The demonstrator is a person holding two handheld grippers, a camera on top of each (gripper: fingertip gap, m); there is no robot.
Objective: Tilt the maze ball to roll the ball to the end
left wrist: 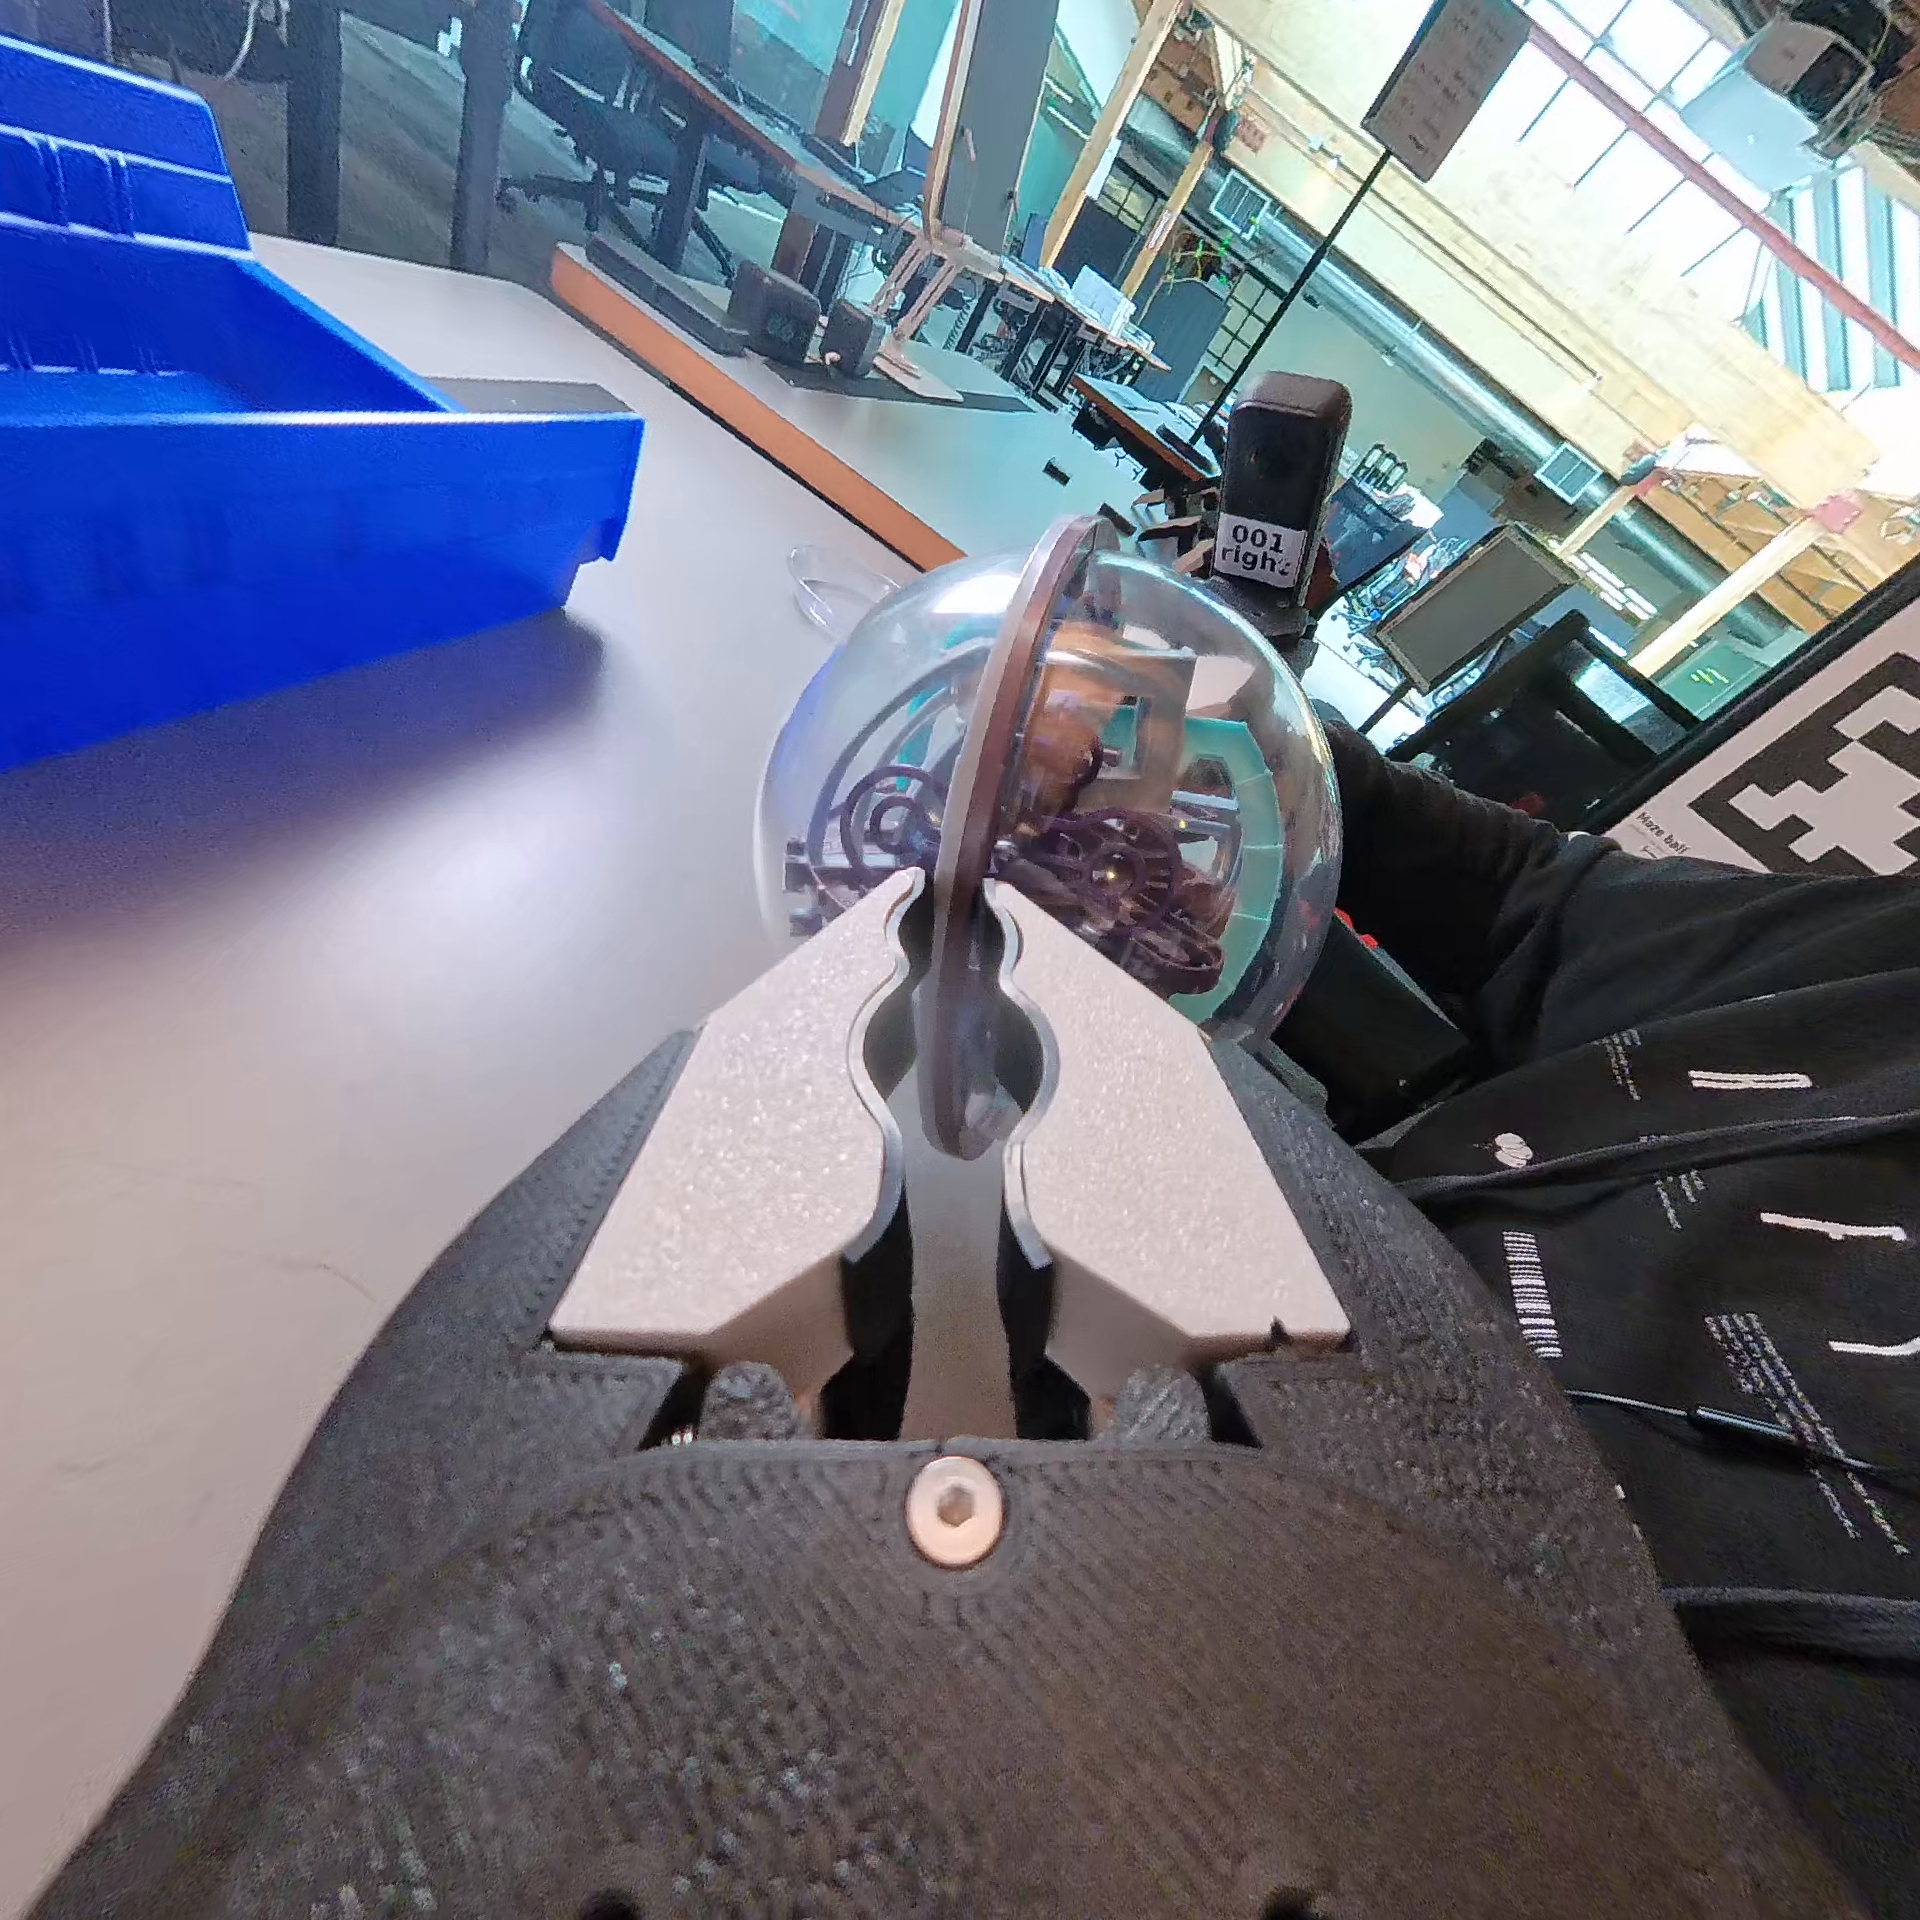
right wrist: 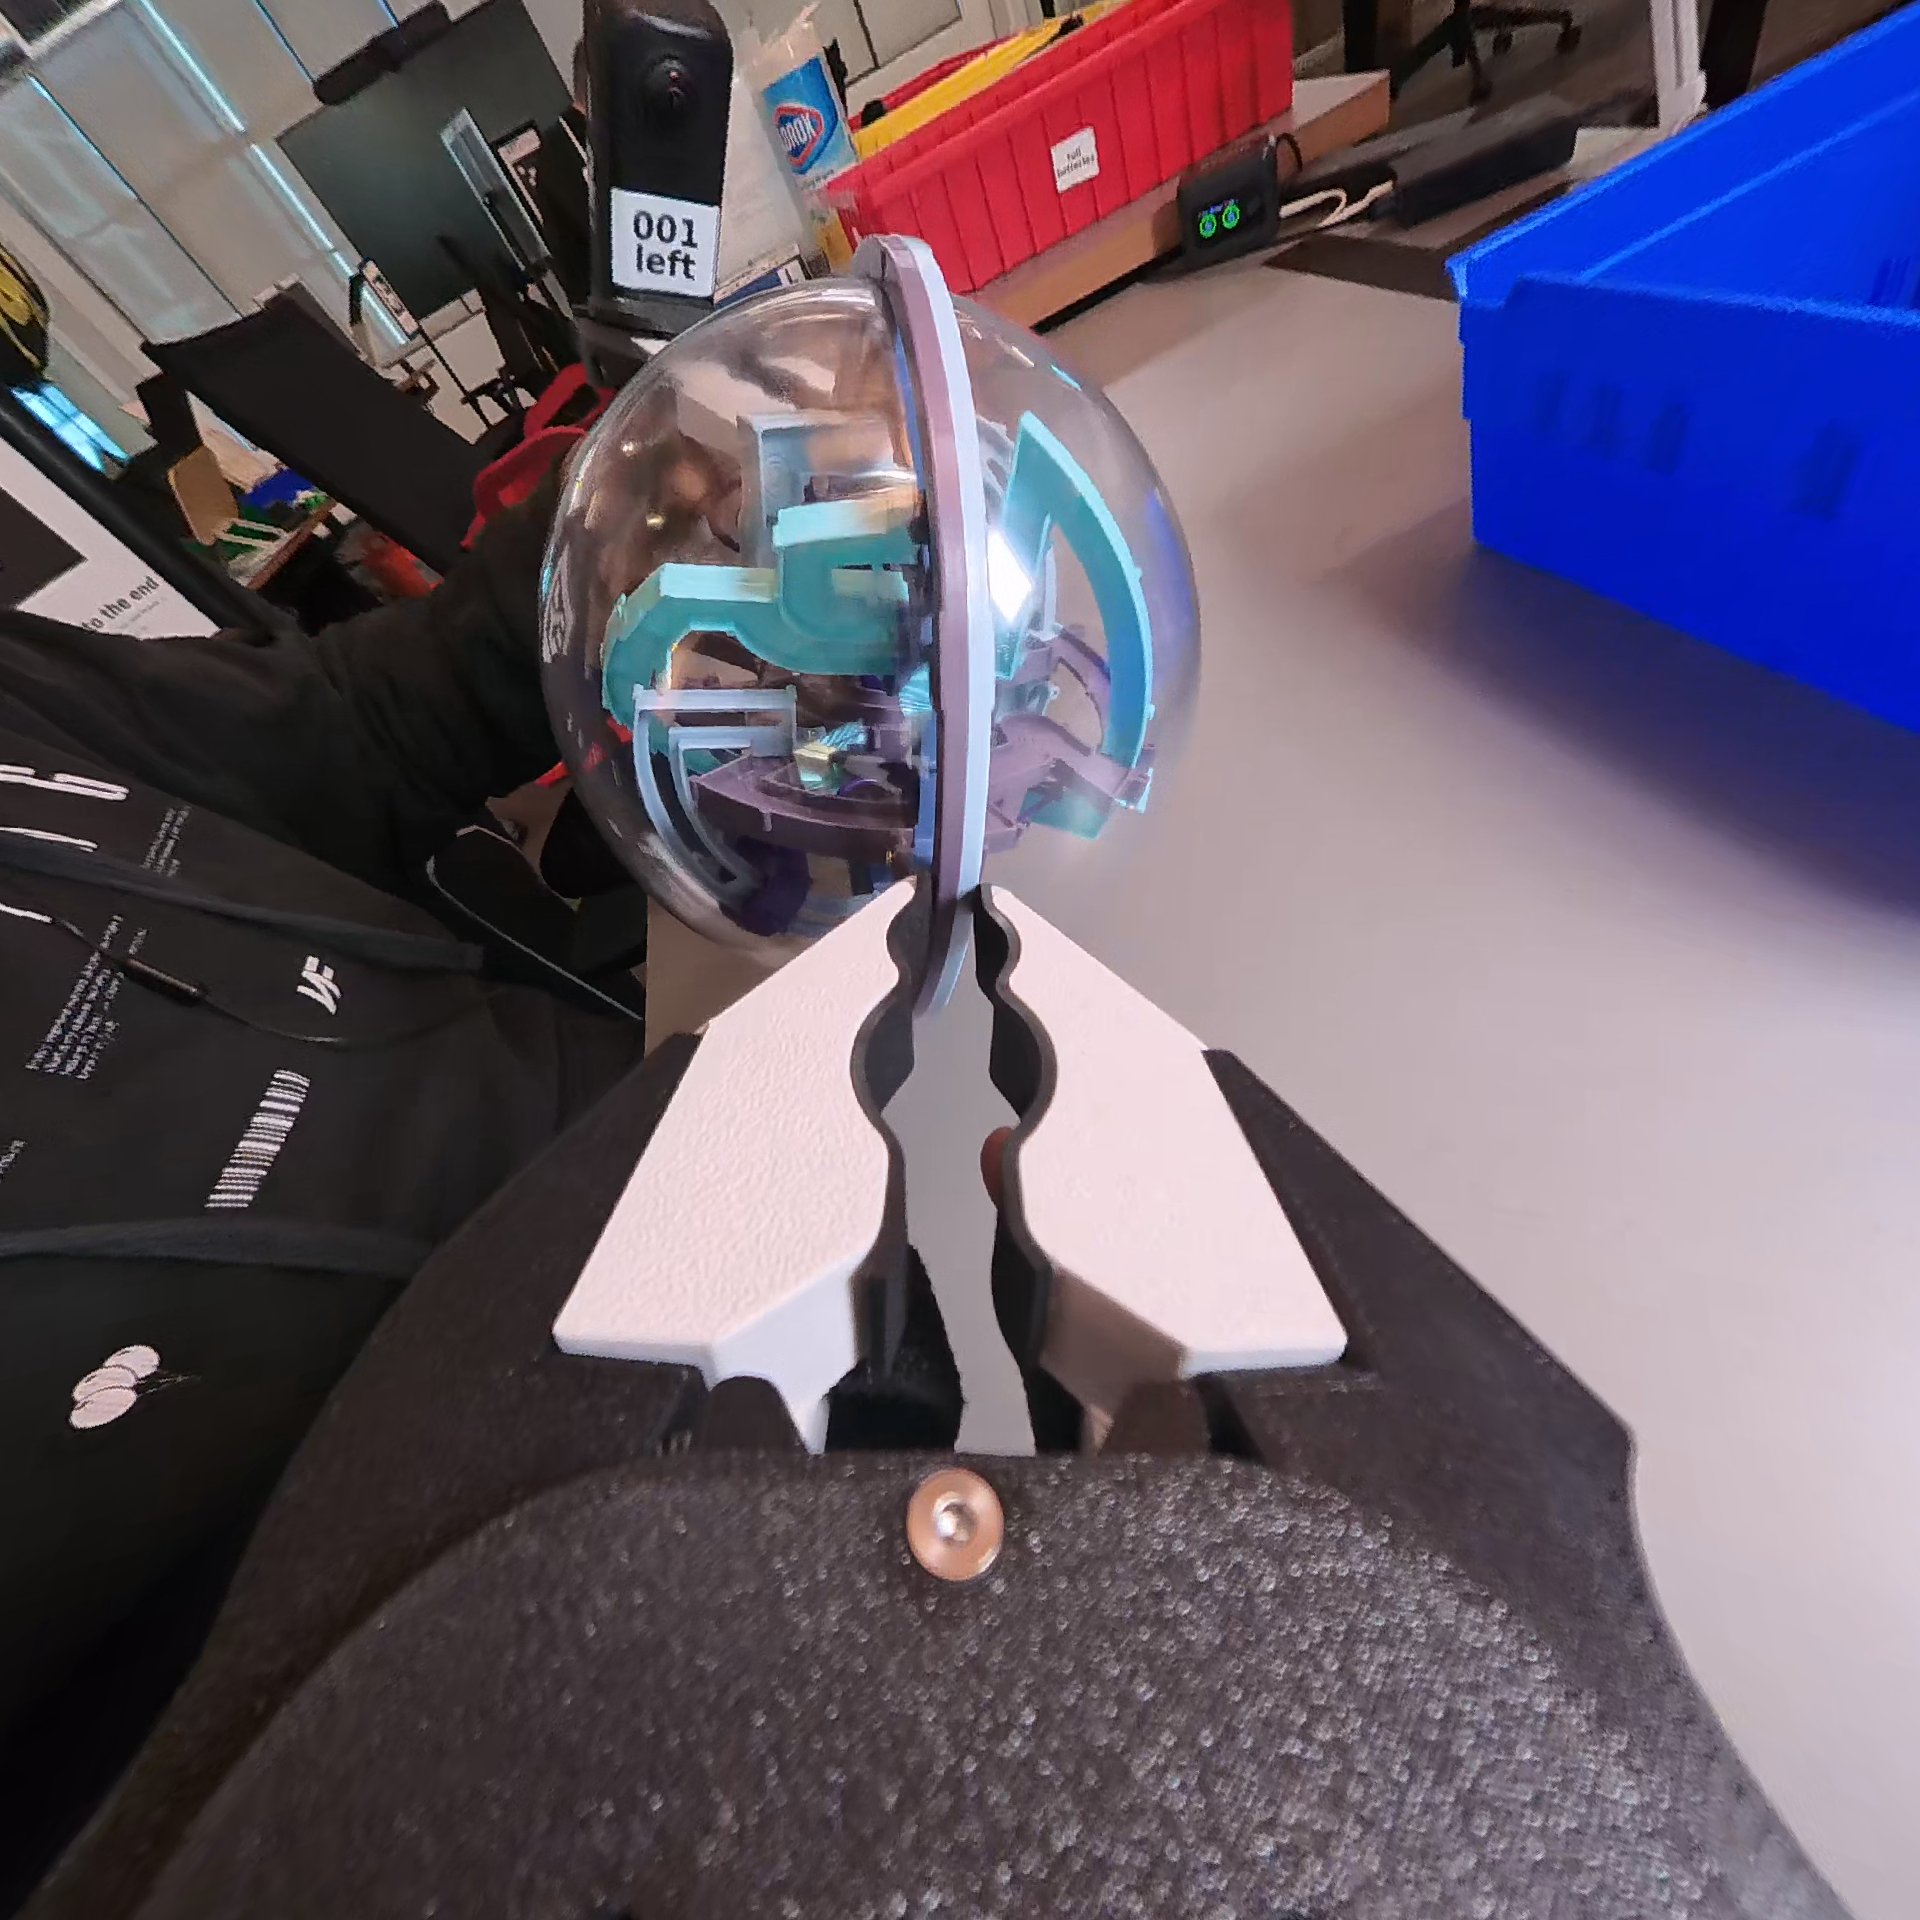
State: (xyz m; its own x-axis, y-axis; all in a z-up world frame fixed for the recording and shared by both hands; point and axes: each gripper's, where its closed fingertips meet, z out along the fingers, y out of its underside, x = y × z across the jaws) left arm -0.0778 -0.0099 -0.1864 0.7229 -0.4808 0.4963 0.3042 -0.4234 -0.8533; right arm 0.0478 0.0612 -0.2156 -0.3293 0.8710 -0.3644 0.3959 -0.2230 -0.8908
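Note:
The maze ball point(left wrist: 1101, 790) is a clear sphere with teal, grey and purple tracks inside and a flat purple-grey rim around its middle. It is held in the air above the grey table, tilted. My left gripper point(left wrist: 961, 904) is shut on the rim on one side. My right gripper point(right wrist: 945, 904) is shut on the rim on the opposite side, with the sphere point(right wrist: 831, 582) straight ahead of it. The far gripper's camera post shows behind the sphere in each view. I cannot make out the small ball inside the maze.
A blue plastic bin point(left wrist: 239, 499) stands on the grey table point(left wrist: 312, 987) beyond the ball; it also shows in the right wrist view point(right wrist: 1714, 416). A person in a black printed garment point(left wrist: 1662, 1195) is close on the other side. A clear plastic piece point(left wrist: 831, 592) lies on the table.

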